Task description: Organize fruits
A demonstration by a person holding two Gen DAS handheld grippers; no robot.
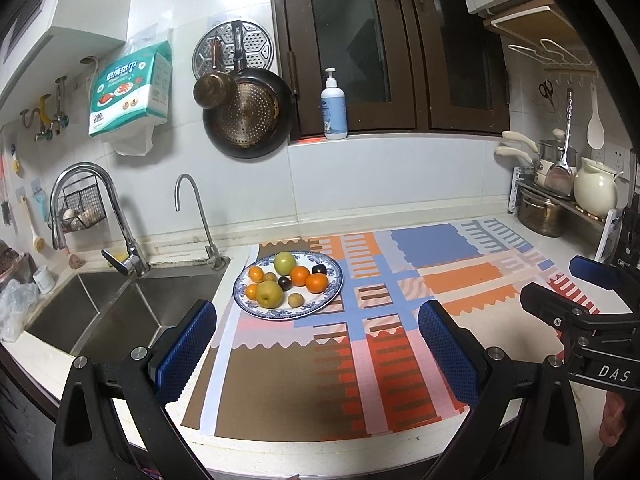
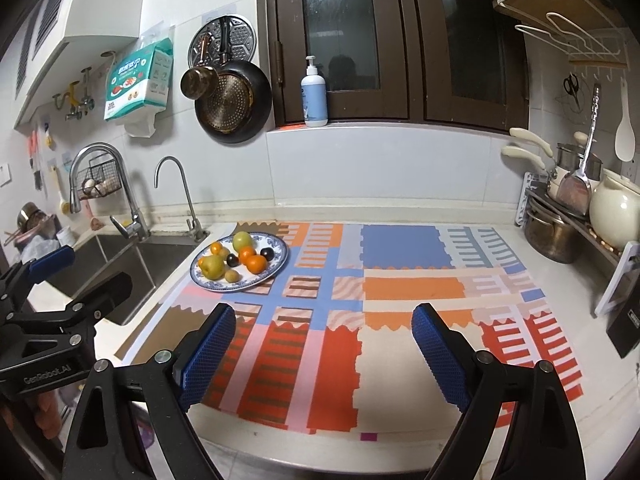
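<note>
A blue-and-white patterned plate [image 1: 329, 297] sits on the colourful mat [image 1: 320, 380] near the sink; it also shows in the right wrist view [image 2: 276, 266]. On it lie two yellow-green pears [image 1: 269, 294], several oranges [image 1: 317, 283], small dark plums [image 1: 319, 269] and small brownish fruits [image 1: 295, 300]. My left gripper [image 1: 316, 352] is open and empty, held over the mat in front of the plate. My right gripper [image 2: 324, 354] is open and empty, over the mat to the right of the plate. Each gripper appears at the edge of the other's view.
A steel sink [image 1: 120, 312] with two taps [image 1: 116, 216] lies left of the mat. A dish rack with pots and a cream jug [image 1: 592, 192] stands at the right. A pump bottle [image 1: 334, 106] is on the window ledge. Pans [image 1: 244, 116] hang on the wall.
</note>
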